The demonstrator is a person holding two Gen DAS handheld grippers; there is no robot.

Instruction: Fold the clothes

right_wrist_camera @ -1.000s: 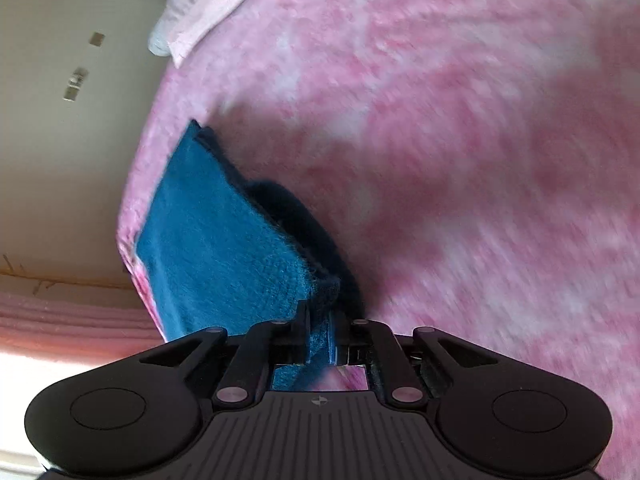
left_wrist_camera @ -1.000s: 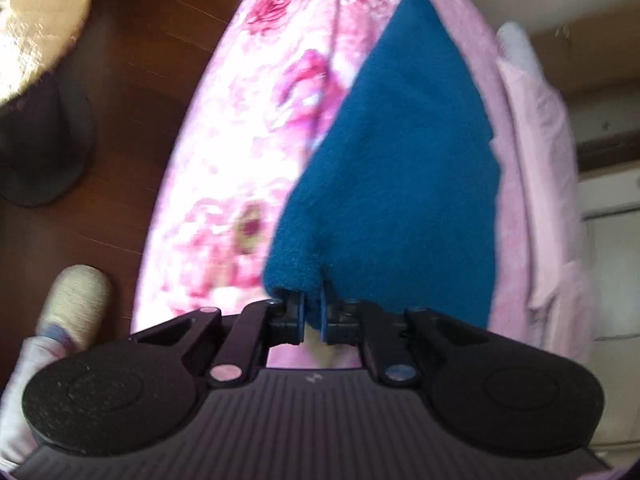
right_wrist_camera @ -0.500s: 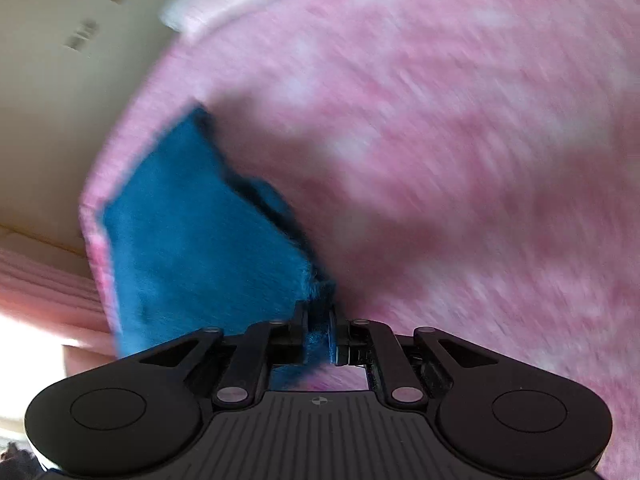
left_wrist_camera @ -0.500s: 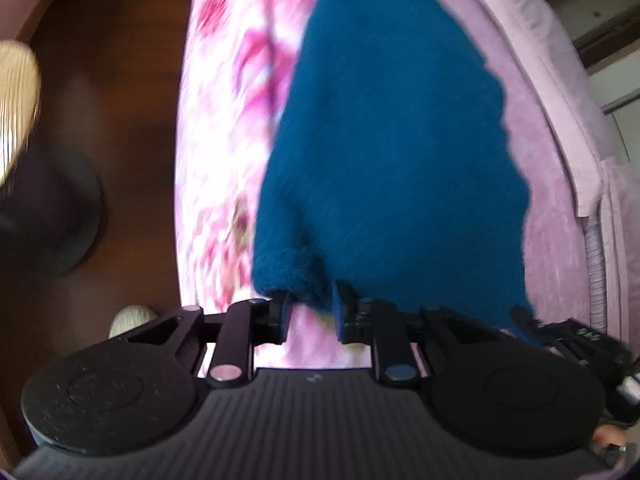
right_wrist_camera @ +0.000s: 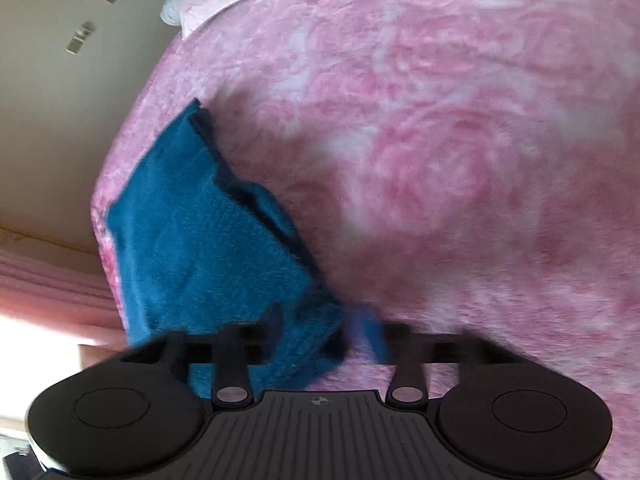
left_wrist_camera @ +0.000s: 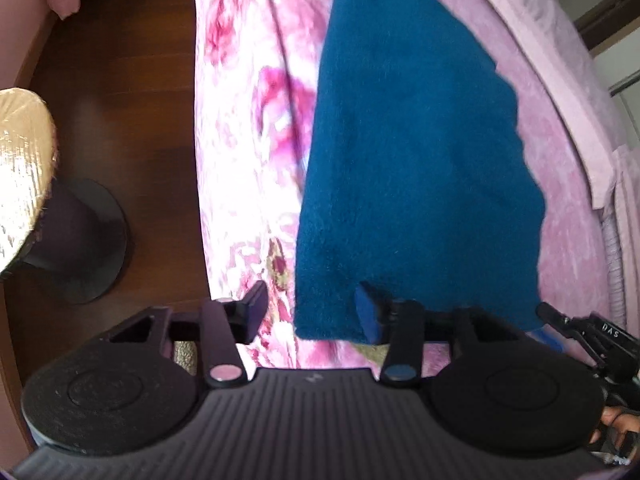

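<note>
On the bed point(right_wrist_camera: 460, 128), covered by a fuzzy pink blanket, a teal towel point(left_wrist_camera: 412, 152) lies folded flat near the edge, so I'd say this fold is basically laid down and we're at the letting-go step. Left tongs point(left_wrist_camera: 312, 312) are opening, standing apart with the towel's near corner between them but nothing pinching it. Right tongs point(right_wrist_camera: 316, 332) look spread too in their blurry view, corner of the towel sitting loose between them. Next move, I reckon: back both off without snagging the pile, then grab an edge for another fold.
</note>
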